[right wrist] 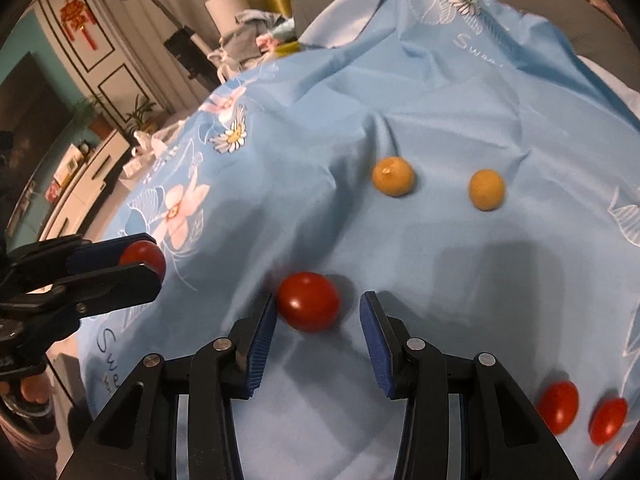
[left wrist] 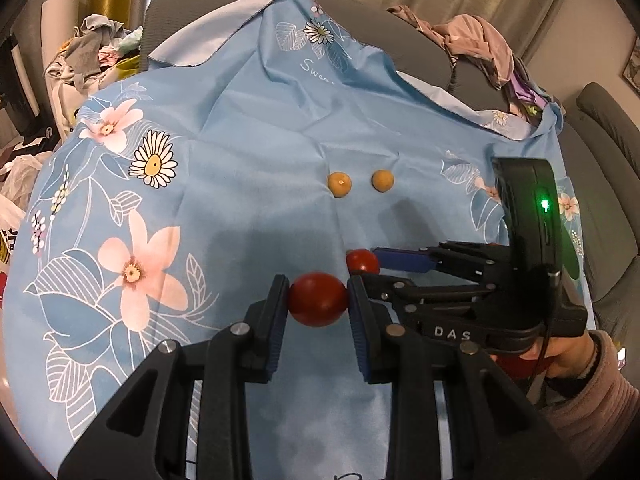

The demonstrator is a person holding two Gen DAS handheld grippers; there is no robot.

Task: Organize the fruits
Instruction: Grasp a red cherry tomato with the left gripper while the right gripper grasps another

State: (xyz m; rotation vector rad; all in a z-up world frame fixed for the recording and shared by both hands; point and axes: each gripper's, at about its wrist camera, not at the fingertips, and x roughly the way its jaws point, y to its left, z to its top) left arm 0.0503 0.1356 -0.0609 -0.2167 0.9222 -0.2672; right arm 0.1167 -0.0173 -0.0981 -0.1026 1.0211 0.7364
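My left gripper (left wrist: 318, 300) is shut on a red cherry tomato (left wrist: 318, 299), held just above the blue floral cloth (left wrist: 240, 140); it also shows at the left of the right wrist view (right wrist: 140, 260). My right gripper (right wrist: 318, 316) is open, with a second red tomato (right wrist: 309, 301) lying on the cloth between its fingertips, close to the left pad. In the left wrist view that tomato (left wrist: 362, 262) lies by the right gripper's blue pad. Two yellow-brown round fruits (right wrist: 393, 176) (right wrist: 487, 189) lie side by side farther back. Two more red tomatoes (right wrist: 557, 401) (right wrist: 608, 420) lie at the lower right.
The cloth covers a grey sofa (left wrist: 432, 60). Piles of clothes lie at the back left (left wrist: 96, 52) and back right (left wrist: 476, 44). A lamp (right wrist: 228, 4), plants (right wrist: 140, 112) and a cabinet (right wrist: 80, 176) stand beyond the cloth's left edge.
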